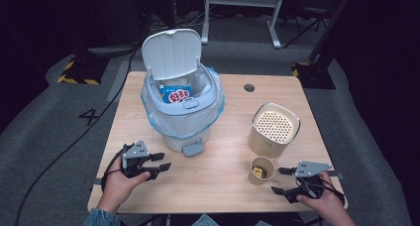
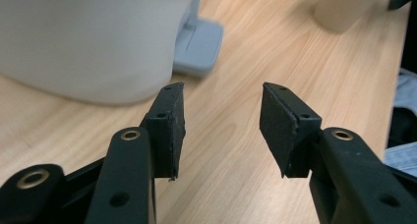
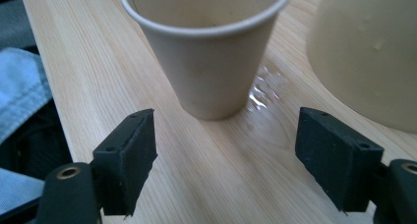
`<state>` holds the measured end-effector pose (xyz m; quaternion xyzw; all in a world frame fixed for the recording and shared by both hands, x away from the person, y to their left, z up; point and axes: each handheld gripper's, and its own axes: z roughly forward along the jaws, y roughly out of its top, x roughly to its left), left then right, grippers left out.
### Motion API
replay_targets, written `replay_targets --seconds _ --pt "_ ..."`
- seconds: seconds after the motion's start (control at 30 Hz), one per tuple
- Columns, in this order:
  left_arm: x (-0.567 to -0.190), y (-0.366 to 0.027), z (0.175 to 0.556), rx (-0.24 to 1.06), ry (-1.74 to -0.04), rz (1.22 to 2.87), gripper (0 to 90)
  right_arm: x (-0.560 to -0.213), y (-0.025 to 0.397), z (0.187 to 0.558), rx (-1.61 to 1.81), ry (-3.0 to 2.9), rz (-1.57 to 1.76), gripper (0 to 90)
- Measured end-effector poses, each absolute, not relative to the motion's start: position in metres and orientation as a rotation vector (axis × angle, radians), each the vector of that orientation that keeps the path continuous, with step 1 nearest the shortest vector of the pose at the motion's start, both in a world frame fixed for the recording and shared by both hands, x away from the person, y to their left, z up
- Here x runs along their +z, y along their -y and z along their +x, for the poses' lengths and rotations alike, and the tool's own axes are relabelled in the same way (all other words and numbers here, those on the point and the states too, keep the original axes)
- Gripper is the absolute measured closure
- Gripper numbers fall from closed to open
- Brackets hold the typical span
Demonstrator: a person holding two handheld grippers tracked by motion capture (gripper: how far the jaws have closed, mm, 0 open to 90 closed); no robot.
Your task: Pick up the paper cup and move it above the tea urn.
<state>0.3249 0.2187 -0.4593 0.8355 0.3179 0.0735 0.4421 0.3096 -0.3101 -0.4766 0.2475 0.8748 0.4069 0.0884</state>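
Table [image 1: 218, 132]: wooden, everything below is borne on it.
Bin [image 1: 182, 114]: white, lid raised, bag-lined, set far left; a blue packet [image 1: 176, 93] is seen inside.
Canister [image 1: 274, 129]: beige, perforated top, right of centre.
Cup [image 1: 261, 170]: paper, upright, near right, just beside the canister.
Right gripper [image 1: 281, 180]: jaws spread, aimed at the cup, nothing held.
Left gripper [image 1: 163, 161]: near left, jaws spread, empty.

Blue packet [image 1: 176, 94] in the open bin, beyond the left gripper [image 1: 159, 163]: red-white characters, unreadable. Floor left of table: white "4" [image 1: 89, 116].
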Motion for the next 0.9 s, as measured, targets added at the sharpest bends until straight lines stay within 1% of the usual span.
replay_targets --seconds 0.17,0.23,0.3,0.57,0.77,0.9 --pt "-0.48 -0.217 0.327 0.187 -0.83 2.097 49.9 -0.479 0.3 0.311 1.27 -2.579 0.754 23.5" --pt "-0.486 -0.216 0.326 0.212 -0.832 2.117 47.7 -0.48 0.296 0.312 1.288 -2.565 0.751 23.4" --pt "-0.491 -0.216 0.325 0.208 -0.849 2.119 46.2 -0.481 0.292 0.313 1.305 -2.557 0.744 23.1" --pt "-0.497 -0.215 0.325 0.294 -0.882 2.158 40.3 -0.486 0.279 0.316 1.357 -2.516 0.755 22.7" --pt "-0.502 -0.211 0.326 0.318 -0.901 2.19 37.1 -0.49 0.271 0.319 1.401 -2.482 0.777 22.9" --pt "-0.503 -0.21 0.326 0.346 -0.912 2.192 34.0 -0.493 0.27 0.322 1.412 -2.463 0.792 25.0"
